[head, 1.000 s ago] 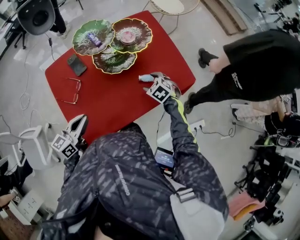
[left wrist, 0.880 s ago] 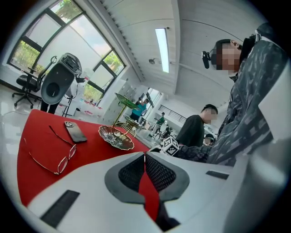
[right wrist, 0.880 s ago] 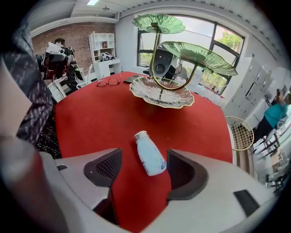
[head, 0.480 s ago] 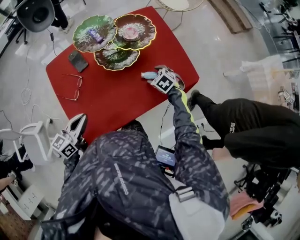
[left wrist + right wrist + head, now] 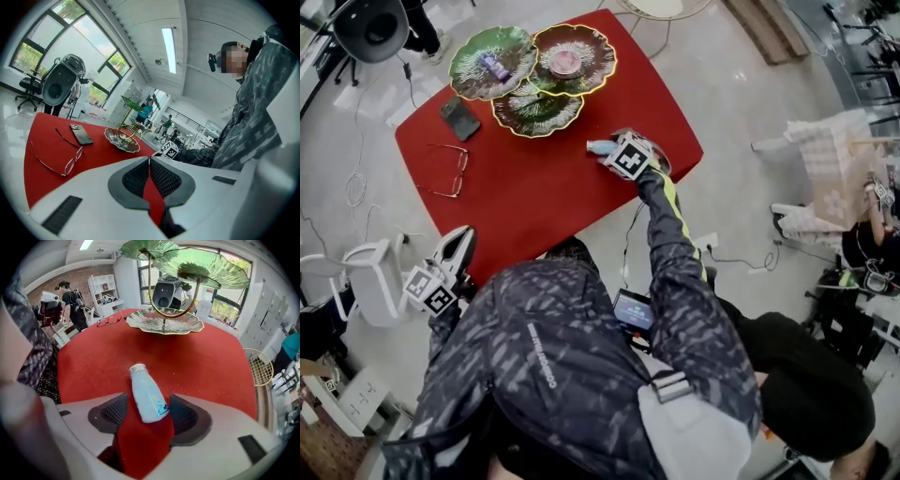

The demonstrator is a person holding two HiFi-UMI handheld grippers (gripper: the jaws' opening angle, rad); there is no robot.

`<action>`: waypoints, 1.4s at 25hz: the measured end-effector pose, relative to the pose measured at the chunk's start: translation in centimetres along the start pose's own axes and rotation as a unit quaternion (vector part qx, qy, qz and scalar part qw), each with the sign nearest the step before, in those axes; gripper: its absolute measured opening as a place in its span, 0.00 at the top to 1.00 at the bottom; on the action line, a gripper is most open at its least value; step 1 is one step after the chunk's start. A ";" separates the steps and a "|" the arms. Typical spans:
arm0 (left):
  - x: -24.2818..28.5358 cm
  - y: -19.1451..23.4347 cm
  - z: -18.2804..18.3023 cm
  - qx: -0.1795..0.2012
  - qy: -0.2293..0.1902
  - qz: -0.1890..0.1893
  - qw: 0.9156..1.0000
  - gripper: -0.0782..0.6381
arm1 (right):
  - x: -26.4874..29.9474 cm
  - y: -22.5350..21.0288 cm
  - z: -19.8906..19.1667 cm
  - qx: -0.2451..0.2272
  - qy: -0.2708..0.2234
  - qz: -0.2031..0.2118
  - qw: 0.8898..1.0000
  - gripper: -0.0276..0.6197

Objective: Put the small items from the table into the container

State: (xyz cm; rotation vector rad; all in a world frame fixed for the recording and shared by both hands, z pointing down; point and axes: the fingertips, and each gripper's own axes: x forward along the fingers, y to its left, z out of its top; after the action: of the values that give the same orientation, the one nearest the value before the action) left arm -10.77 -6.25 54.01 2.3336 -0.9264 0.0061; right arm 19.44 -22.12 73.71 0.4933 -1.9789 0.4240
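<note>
closing wide right gripper [image 5: 149, 401] around bottle [image 5: 145, 390] on red table [image 5: 93, 362], lower centre, right gripper view; gap unseen from head view. left gripper [image 5: 149, 163] pinched together, empty.

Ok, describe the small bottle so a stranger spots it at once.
Start at the red table and go to the leaf-shaped tiered dishes. Beside the lowest dish, toward the person's right, lies the small bottle: pale blue with a silver cap, on its side, unlike the flat phone and glasses.
</note>
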 end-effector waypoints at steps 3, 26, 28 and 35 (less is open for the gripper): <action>0.0 0.0 0.0 0.000 0.000 -0.002 1.000 0.87 | 0.0 0.7 0.6 0.015 -0.018 0.015 1.000 0.60; 0.0 -0.3 0.7 0.009 -0.015 -0.017 1.000 0.87 | -4.5 0.5 0.3 0.125 -0.060 -0.066 0.988 0.66; 0.3 -0.4 0.7 0.009 -0.017 -0.021 1.000 0.87 | -5.7 0.5 0.8 0.130 -0.067 -0.073 0.987 0.66; 1.0 -0.5 0.7 0.006 -0.024 -0.029 0.999 0.87 | -10.5 0.1 3.5 0.141 -0.094 -0.095 0.981 0.66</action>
State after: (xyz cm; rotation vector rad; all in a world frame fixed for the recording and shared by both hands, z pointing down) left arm -9.84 -7.04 53.38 2.3810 -0.8843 -0.0688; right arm 21.03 -22.12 62.80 0.9228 -2.0367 0.5584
